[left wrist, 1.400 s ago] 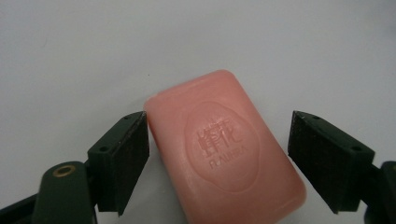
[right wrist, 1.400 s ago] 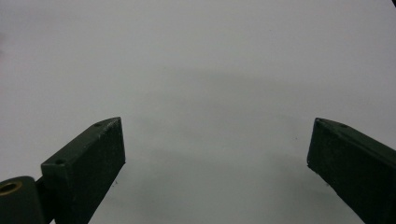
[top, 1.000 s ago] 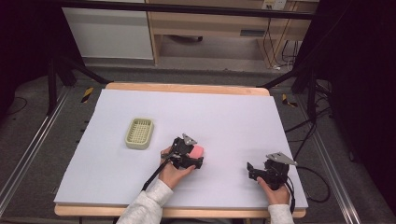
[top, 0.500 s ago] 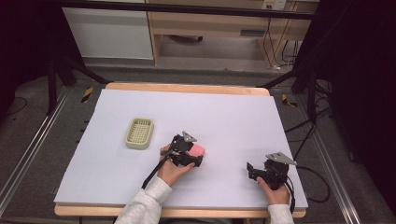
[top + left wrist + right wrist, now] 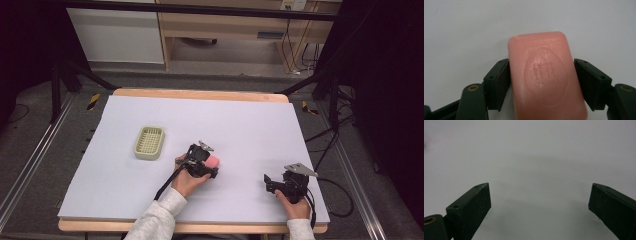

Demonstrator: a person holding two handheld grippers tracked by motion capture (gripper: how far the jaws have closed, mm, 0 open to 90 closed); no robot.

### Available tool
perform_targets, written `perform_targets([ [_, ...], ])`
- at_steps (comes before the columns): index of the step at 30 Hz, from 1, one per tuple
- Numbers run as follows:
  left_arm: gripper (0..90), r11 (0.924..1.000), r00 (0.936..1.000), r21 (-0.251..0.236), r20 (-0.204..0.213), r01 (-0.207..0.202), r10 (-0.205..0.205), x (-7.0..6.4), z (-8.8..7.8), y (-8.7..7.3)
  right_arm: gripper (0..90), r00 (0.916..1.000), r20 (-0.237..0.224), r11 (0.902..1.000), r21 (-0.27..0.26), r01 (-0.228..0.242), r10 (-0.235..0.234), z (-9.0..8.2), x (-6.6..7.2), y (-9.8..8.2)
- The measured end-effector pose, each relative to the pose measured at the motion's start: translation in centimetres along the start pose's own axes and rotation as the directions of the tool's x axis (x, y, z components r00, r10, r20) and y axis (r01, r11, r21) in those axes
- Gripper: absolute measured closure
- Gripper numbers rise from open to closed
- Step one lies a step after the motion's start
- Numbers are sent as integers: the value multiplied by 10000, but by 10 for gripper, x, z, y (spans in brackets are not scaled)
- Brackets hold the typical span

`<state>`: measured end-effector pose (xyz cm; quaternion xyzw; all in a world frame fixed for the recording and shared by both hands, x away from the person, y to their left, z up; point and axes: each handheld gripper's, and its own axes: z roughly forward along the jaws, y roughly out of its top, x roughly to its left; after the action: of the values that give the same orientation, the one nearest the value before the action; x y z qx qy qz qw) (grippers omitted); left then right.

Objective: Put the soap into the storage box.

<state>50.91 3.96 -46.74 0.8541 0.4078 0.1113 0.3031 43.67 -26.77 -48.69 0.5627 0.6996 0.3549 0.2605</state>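
Comparing the present high view with the two earlier ones, the left gripper (image 5: 209, 167) keeps its place at the middle of the table, and the pink soap bar (image 5: 212, 161) lies at its tips as before. Its jaws have just been closing, with the bar between them. In the left gripper view both pads now meet the long sides of the soap bar (image 5: 546, 77): the left pad presses flush against it, and the right pad touches its edge. Judgement: the grasp is being made or has only now been made. The bar appears to rest on the white table cover (image 5: 461, 30); no lift is evident.

The right gripper (image 5: 272, 182) sits near the table's front right corner, unmoved across the three high views. The right gripper view shows its jaws spread wide over bare white surface, with nothing between them.

A pale green soap dish (image 5: 149, 142) with a gridded floor stands apart, to the left of and slightly beyond the left gripper. Judgement: it is the likely destination, and the pinch now in place is the condition for carrying the bar there.

Markings: an oval seal is embossed in the bar's upper face. It carries two Chinese characters, which I do not read with confidence, and a line of Latin capitals beneath, too shallow to make out. No other writing is legible.
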Motion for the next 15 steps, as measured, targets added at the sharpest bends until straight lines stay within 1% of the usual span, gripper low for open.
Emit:
perform_targets([
  [6, 365, 10000, 10000, 90, -40, 43, -43, 1, -1, 0, 46, 10000, 16, 10000, 18, 30, -30, 0, 0, 0],
  [11, 367, 9998, 10000, 201, -31, -31, 32, 1, -2, 1, 46, 10000, 14, 10000, 37, 26, -26, 0, 0, 0],
  [15, 368, 9998, 9999, 185, -40, -95, 96, 1, -1, 1, 46, 10000, 26, 10000, 42, 51, -51, 1, 0, 0],
])
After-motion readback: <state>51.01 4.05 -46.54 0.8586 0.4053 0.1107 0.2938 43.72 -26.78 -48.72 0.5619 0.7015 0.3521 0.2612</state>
